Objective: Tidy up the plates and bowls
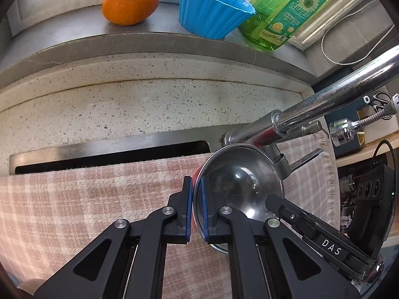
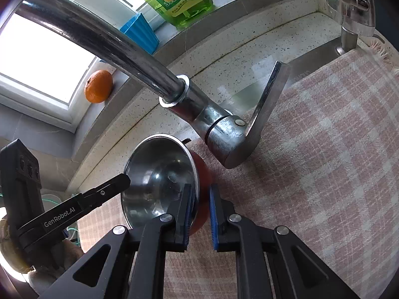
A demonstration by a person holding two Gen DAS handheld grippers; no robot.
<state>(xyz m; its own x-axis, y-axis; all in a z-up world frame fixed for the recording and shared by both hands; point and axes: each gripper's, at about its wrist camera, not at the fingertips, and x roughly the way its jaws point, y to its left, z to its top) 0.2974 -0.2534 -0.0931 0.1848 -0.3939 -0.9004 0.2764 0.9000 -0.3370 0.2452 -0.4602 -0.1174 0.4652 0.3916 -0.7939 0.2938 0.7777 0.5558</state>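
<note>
Left wrist view: my left gripper [image 1: 196, 206] and right gripper [image 2: 202, 214] pinch the steel bowl's [image 1: 239, 182] opposite rims over the checked cloth [image 1: 99, 194]; uneven lifting could knock the faucet [image 1: 324, 102].

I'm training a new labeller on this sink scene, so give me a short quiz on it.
1. True or false: the orange lies inside the blue cup.
2. Which gripper pinches the steel bowl at its rim? A: left only. B: right only. C: both.
3. Fill in: under the steel bowl lies a checked ____.
Key: 1 false, they lie apart. 2 C: left gripper and right gripper. 3 cloth.
</note>
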